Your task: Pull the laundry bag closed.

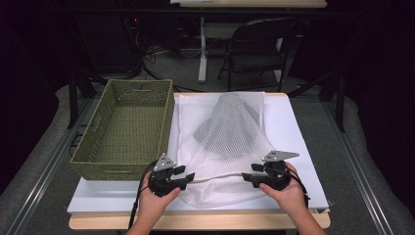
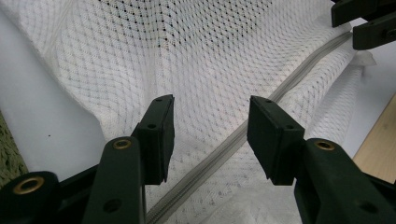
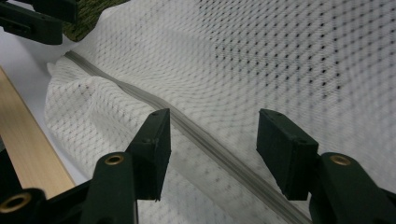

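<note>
We are seeing a green woven basket [image 1: 125, 128] sitting left on the desk [image 1: 303, 147]. Our left hand-held gripper [image 1: 185, 178] is gaping over the white mesh bag [image 1: 225, 142], seemingly gripping nothing; the right hand-held gripper [image 1: 249, 175] is straddling its zipper [image 3: 210, 140], open.

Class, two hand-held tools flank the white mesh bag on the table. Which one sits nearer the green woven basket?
The left tool: it sits just off the near right corner of the green woven basket, while the right tool is across the white mesh laundry bag, at its other side.
</note>
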`<state>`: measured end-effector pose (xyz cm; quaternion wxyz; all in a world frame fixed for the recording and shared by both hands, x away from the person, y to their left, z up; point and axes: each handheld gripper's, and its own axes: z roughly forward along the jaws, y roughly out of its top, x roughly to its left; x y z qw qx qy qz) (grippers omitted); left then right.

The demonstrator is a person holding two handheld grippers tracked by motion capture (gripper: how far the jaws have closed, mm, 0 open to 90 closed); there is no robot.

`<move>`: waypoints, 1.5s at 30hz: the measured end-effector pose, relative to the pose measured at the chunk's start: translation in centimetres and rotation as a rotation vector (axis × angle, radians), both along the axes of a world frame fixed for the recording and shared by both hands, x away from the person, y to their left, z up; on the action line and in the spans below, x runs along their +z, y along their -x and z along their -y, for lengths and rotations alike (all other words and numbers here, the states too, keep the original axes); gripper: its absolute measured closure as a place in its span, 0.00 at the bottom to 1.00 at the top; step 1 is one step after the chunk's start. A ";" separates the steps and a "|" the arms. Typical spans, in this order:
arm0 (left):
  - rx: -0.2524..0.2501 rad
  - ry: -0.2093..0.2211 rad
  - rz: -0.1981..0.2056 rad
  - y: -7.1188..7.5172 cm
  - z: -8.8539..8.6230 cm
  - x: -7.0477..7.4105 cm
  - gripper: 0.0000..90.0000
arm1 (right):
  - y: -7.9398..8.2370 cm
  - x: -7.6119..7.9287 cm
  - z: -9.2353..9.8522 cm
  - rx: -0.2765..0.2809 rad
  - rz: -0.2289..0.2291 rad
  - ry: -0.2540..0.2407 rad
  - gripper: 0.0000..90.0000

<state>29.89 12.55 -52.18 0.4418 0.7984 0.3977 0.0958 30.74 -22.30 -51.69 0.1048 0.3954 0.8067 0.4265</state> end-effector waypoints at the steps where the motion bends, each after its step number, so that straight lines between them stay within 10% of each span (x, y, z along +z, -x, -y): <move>1: -0.003 -0.004 0.002 0.0 0.0 0.0 0.57 | 0.0 -0.1 -0.2 0.008 -0.002 -0.001 0.50; 45: -0.005 -0.021 -0.022 0.1 0.1 -0.7 0.56 | 1.4 -2.2 -0.2 0.030 0.034 -0.028 0.50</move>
